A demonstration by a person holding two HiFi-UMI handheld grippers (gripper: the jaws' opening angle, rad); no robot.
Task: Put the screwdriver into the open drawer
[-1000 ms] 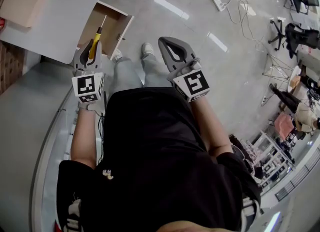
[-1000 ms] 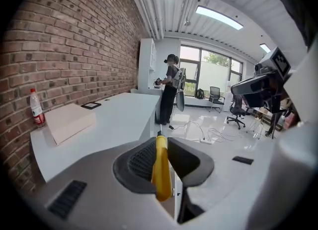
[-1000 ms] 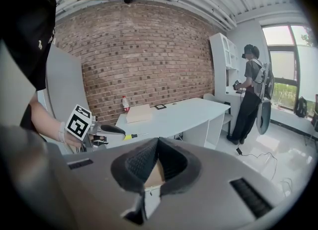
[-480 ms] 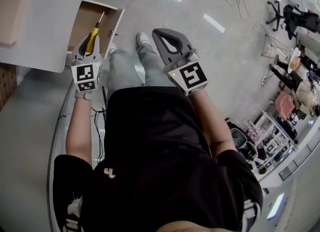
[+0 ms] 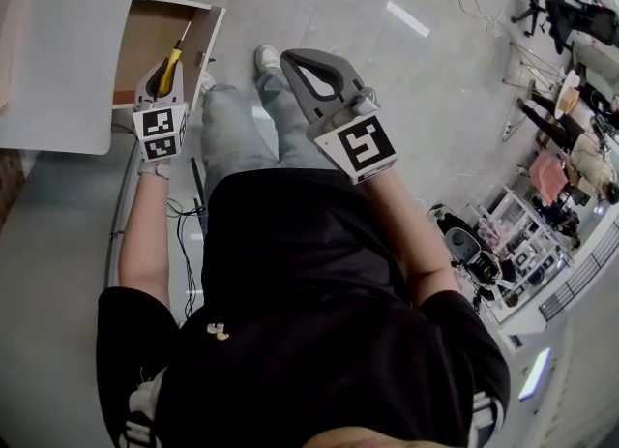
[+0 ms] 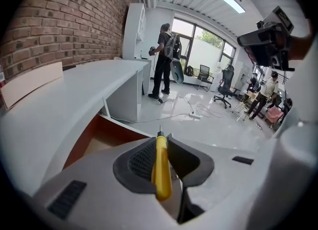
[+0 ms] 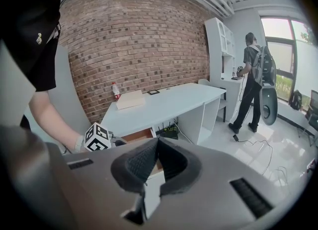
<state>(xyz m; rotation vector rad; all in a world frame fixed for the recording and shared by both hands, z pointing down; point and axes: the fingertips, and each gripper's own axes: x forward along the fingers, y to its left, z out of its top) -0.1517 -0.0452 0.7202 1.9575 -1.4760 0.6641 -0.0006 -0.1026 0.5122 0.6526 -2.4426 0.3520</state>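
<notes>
"Yellow-handled screwdriver (image 6: 161,167), where is it?"
"Clamped in the left gripper (image 5: 164,69), shaft over the open brown wooden drawer (image 5: 135,40) below the white counter (image 5: 68,49)."
"Right gripper (image 7: 156,142)?"
"Jaws together, holding nothing."

Over the last second the left tongs (image 5: 162,73) have carried the screwdriver (image 5: 170,59) up and to the left in the head view, from the near corner of the drawer (image 5: 135,35) to over its brown inside. The right tongs (image 5: 293,59) have drifted the same way. The box (image 5: 5,49) on the tabletop (image 5: 68,11) has slid almost out at the left edge.
</notes>
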